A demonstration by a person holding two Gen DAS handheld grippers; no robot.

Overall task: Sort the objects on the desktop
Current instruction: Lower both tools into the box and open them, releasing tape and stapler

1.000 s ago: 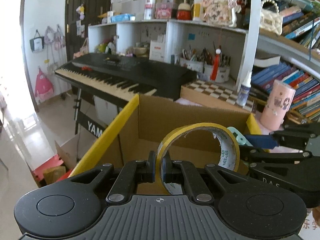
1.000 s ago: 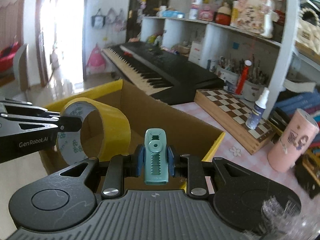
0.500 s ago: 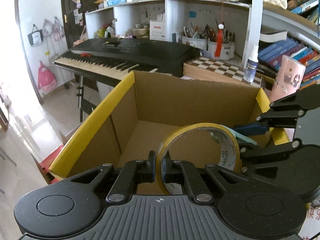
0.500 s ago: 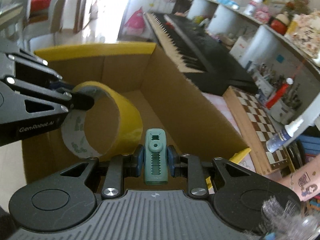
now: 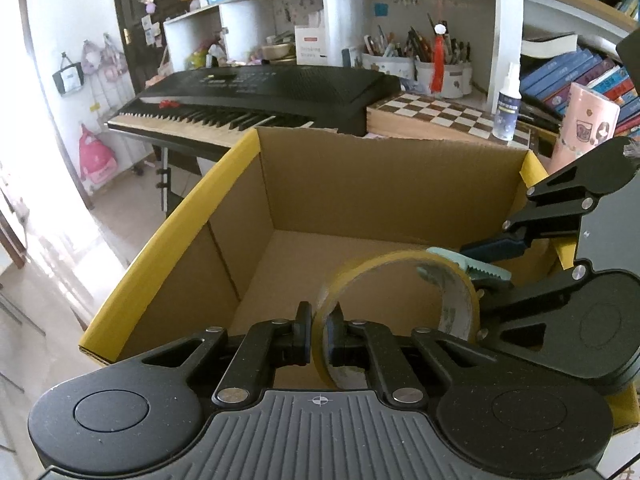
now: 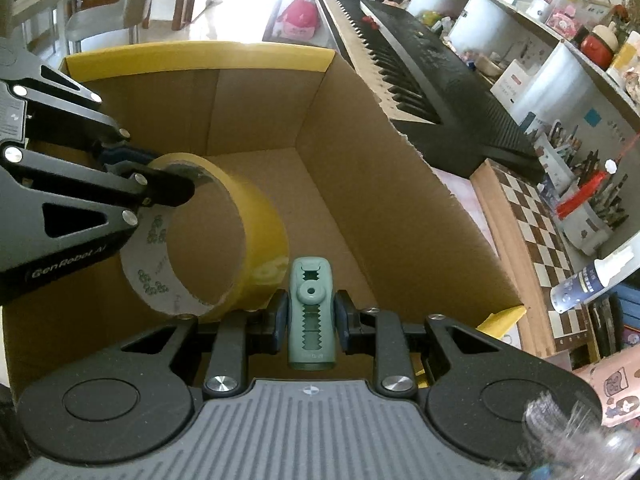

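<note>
A roll of yellow tape hangs over the open cardboard box. Its wall stands between the fingers of my left gripper, whose jaws are opening; a thin gap shows beside the tape. In the right wrist view the tape sits at the left gripper's tips, inside the box. My right gripper is shut on a teal toothed clip, held above the box floor. From the left wrist view, the right gripper and clip lie just right of the tape.
A black keyboard stands behind the box. A chessboard, a spray bottle and a pink cup sit at the back right, under shelves of books and pen pots. The box floor is bare cardboard.
Both grippers have come down and forward over the box. The right gripper rolled and now looks into the box. The left jaws have parted slightly around the tape wall.
</note>
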